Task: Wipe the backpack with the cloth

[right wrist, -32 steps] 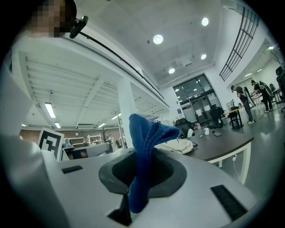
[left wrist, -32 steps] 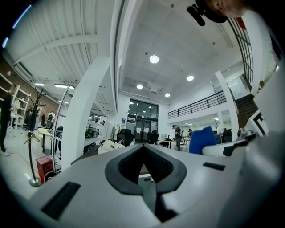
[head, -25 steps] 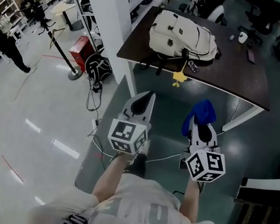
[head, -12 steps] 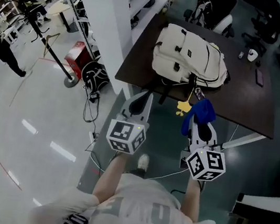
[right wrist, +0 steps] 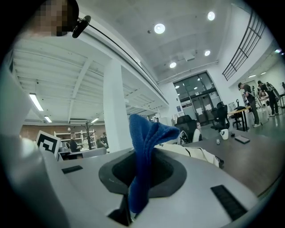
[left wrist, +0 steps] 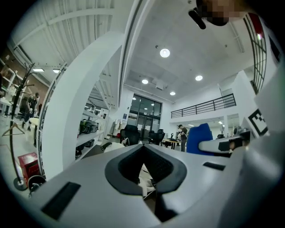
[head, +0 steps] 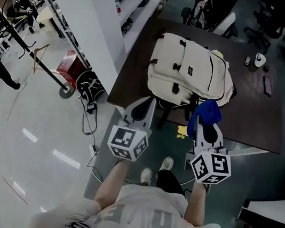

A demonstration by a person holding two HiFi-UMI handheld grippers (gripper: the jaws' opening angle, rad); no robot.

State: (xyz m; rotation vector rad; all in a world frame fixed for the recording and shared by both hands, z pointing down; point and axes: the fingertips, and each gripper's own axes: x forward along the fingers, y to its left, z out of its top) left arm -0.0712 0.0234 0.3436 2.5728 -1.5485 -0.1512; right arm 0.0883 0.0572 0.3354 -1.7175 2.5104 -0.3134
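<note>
Head view first: a cream fabric backpack with dark zips and straps (head: 190, 72) lies flat on a dark brown rectangular table (head: 252, 107), near the table's front edge. The person stands at that edge with both tools held out low. The left gripper (head: 143, 105), a grey two-jaw tool, points at the backpack's near end, just short of it. The right gripper (head: 206, 126) carries a bunched blue cloth (head: 207, 112), which overlaps the backpack's near right corner in this view. Whether the cloth touches the fabric there cannot be told.

Left gripper view: the dark pads meet and nothing is between them. A sliver of cream fabric shows beyond the tips, and the blue cloth (left wrist: 199, 138) shows off to the right.

Right gripper view: the jaws are clamped on the cloth (right wrist: 144, 151), which stands up in a folded tuft above them. The backpack (right wrist: 191, 151) lies beyond the cloth on the table, apart from it.

By my reading the cloth is picked up and brought to the table, so the approach is nearly done. No wiping contact shows yet, and the wiping itself is all left to do.
</note>
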